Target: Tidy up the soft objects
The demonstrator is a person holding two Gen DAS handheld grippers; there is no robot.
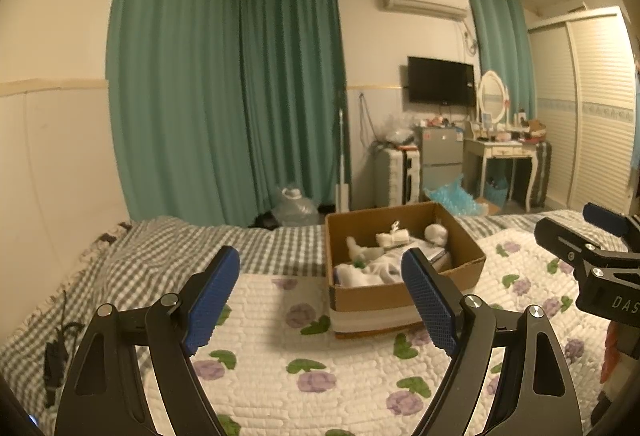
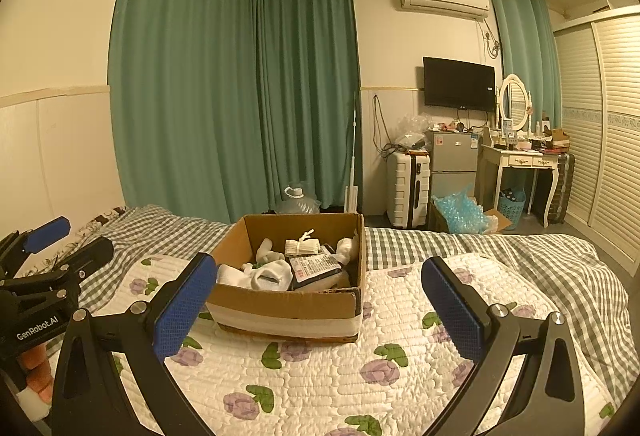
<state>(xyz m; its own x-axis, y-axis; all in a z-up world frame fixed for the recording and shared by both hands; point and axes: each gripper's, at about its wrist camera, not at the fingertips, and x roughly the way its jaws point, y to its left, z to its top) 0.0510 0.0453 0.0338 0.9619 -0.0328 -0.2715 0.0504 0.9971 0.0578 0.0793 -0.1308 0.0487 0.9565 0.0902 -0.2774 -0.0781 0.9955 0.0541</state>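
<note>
We see both tools wide, empty — left tool (image 1: 320,300), right tool (image 2: 320,308) — above the floral quilt (image 2: 320,376); cardboard box (image 2: 288,310) of white socks (image 2: 272,274) sits ahead on the bed.

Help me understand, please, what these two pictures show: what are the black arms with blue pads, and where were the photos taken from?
They are two handheld grippers, one in each of a person's hands, each carrying a fisheye camera that looks along its fingers. One picture is from the left gripper, the other from the right gripper. Both are open and hold nothing. Ahead, on a flowered quilt on the bed, stands an open cardboard box with white socks and other small items inside.
</note>
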